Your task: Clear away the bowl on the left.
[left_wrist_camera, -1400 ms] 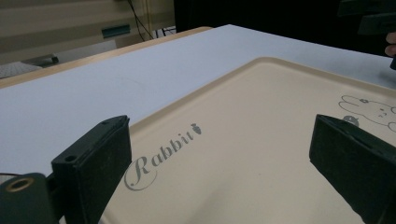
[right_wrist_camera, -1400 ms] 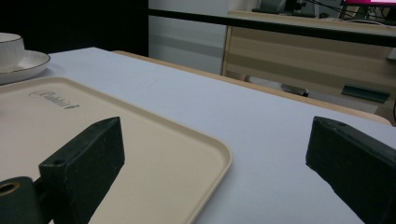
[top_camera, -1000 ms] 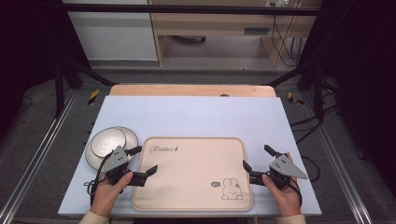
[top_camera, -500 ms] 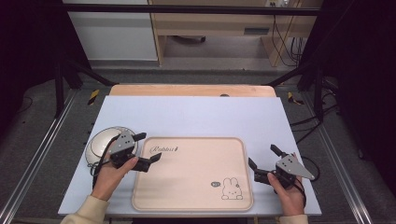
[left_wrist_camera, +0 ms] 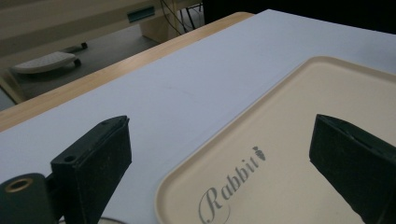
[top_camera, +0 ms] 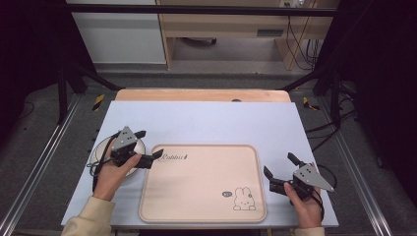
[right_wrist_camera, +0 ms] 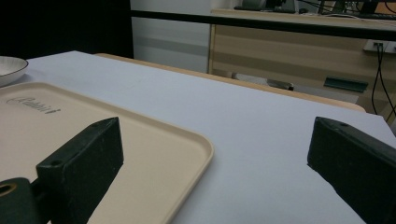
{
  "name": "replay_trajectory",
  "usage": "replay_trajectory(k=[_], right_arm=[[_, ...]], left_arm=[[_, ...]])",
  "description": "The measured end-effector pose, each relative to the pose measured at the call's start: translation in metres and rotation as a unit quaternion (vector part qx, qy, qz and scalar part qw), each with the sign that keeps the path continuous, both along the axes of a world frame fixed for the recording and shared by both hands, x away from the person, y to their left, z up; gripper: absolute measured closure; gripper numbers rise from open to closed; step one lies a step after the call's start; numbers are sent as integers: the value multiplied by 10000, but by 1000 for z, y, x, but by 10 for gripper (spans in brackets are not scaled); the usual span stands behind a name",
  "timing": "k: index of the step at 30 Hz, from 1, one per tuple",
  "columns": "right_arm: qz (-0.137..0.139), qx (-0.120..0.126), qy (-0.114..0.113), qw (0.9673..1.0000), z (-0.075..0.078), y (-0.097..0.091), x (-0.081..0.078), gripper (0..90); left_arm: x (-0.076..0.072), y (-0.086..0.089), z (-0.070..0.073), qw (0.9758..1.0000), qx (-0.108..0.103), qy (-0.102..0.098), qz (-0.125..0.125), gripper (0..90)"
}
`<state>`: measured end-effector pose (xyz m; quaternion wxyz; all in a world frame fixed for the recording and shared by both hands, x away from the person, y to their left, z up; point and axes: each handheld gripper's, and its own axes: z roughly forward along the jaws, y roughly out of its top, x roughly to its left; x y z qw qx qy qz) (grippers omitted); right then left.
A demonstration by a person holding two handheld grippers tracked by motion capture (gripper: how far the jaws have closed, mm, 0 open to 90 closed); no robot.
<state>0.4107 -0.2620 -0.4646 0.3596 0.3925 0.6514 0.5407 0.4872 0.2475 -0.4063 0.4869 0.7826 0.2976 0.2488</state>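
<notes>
A beige tray (top_camera: 201,146) with "Rabbit" lettering and a small rabbit drawing lies on the pale table top. My left gripper (top_camera: 151,143) stands open over the tray's far left corner, one jaw over the table and one over the tray, with nothing between them. In the left gripper view the open left gripper (left_wrist_camera: 219,135) frames the tray (left_wrist_camera: 303,140) and its lettering. My right gripper (top_camera: 278,163) is open just off the tray's right edge, empty. In the right gripper view the right gripper (right_wrist_camera: 215,135) spans the tray's far right corner (right_wrist_camera: 140,140).
A white plate (top_camera: 100,149) sits on the table left of the tray, partly under my left hand; its rim (right_wrist_camera: 9,67) shows far off in the right gripper view. A wooden strip (top_camera: 201,95) borders the table's far edge, with the floor beyond.
My left gripper has moved away from the person, over the plate's edge to the tray's far left corner. The right gripper has shifted only slightly to the right. Both stay open.
</notes>
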Motion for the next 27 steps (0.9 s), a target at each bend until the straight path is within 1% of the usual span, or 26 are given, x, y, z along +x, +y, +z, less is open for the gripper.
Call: replay_trajectory(k=[1,2,6,7,8,9,10,11,12,13,15,18,20,22,24,26,27], right_arm=[[-15,21,2,10000,0,0,0,37],[-16,38,-12,10000,0,0,0,37],[-17,-8,-35,10000,1,0,-2,37],[-18,-25,-43,10000,2,0,-2,37],[-24,-27,-34,10000,2,1,-2,37],[-31,-28,-28,10000,1,1,-2,37],[-46,-45,-26,10000,1,1,-2,36],[-60,-58,-25,10000,0,1,-2,33],[-106,-57,-6,9999,-1,0,-3,29],[-133,-68,5,9999,-1,0,-3,29],[-155,-49,-33,9999,-1,-2,-3,30],[-169,-28,-26,9998,0,-3,-3,30],[-155,-51,-38,9999,0,-2,-3,31],[-146,-69,-29,9999,-1,-1,-3,32],[-121,-87,-26,9999,-1,0,-3,34],[-110,-112,-38,9999,-1,1,-3,36],[-118,-125,-40,9998,-1,1,-3,36]], left_arm=[[-2,3,1,10000,48,-12,67,56],[-3,7,3,9999,44,-25,124,56],[-5,23,10,9991,-183,-29,393,57],[8,40,21,9920,871,-913,-73,57],[12,46,26,9881,1087,-1037,-333,57],[14,51,28,9868,1144,-1077,-392,57],[14,55,28,9882,1061,-1053,-324,58],[11,60,28,9901,984,-993,-99,62],[10,64,28,9903,1004,-954,83,71],[9,68,27,9906,986,-935,183,81],[9,74,27,9915,917,-887,254,83],[10,88,31,9900,1035,-904,324,80],[10,95,32,9901,1008,-898,386,79],[8,102,33,9897,946,-896,589,76],[7,107,32,9894,872,-814,822,76],[6,113,32,9887,875,-792,920,76],[6,117,32,9881,937,-783,940,76]])
